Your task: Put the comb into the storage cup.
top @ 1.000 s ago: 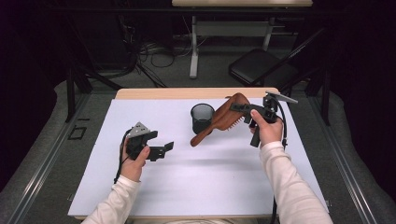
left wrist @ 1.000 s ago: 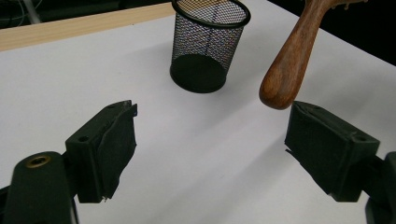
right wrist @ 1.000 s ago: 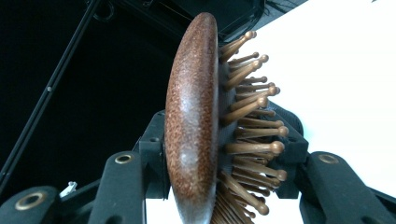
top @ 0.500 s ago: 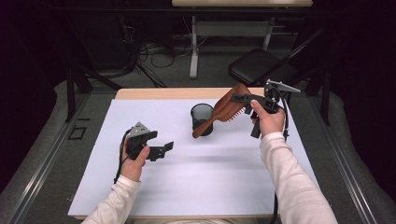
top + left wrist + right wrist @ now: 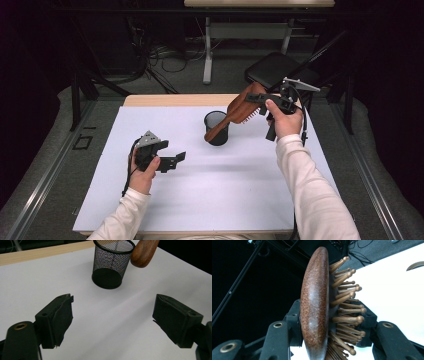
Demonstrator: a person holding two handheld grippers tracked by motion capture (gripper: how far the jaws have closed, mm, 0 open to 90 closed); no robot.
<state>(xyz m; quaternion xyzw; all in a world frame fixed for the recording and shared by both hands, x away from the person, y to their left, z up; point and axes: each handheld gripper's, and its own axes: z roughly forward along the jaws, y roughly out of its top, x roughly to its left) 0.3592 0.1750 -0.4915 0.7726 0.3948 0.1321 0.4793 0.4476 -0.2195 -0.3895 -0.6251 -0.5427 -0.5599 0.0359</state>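
A black wire-mesh pencil cup (image 5: 217, 128) stands upright near the far middle of my white table sheet (image 5: 215, 200), and it is the one thing close to my load. My right gripper (image 5: 263, 97) is clamped on the head of a brown wooden hairbrush with wooden pins (image 5: 239, 111), raised above the table's far right part. The brush's long axis slopes down to the left, handle end lowest, beside the cup's rim on my left gripper view (image 5: 143, 252). My left gripper (image 5: 172, 161) hovers low over the sheet, jaws apart on nothing. The sheet lies bare on the near side; the far wooden edge (image 5: 170, 100) is close behind the cup.
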